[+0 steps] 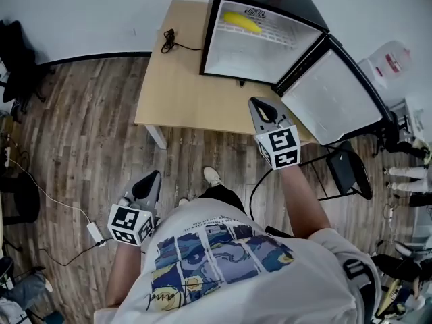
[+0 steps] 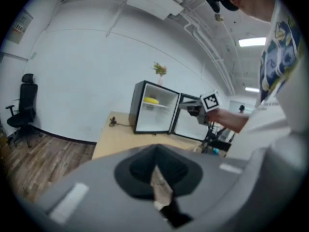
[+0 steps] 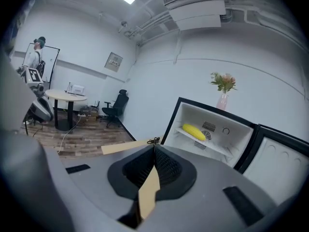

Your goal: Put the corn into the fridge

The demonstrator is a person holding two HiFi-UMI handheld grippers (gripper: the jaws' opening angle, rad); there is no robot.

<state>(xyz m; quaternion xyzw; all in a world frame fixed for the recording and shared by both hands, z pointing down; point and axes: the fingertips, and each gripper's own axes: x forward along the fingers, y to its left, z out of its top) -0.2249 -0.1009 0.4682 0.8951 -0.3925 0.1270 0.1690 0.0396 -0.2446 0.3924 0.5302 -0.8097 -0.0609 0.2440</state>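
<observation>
Nudging the fridge door (image 1: 334, 96) shut broadside is looking wisest, with the corn (image 1: 241, 21) lying shelved inside; the left gripper (image 1: 156, 175) and right gripper (image 1: 254, 102) are both hanging clenched, empty.

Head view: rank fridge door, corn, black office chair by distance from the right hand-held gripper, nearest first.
From the right hand-held gripper:
1. Fridge door, swung open, just to its right.
2. Corn, inside the fridge, farther back.
3. Black office chair, far left by the wall.
</observation>
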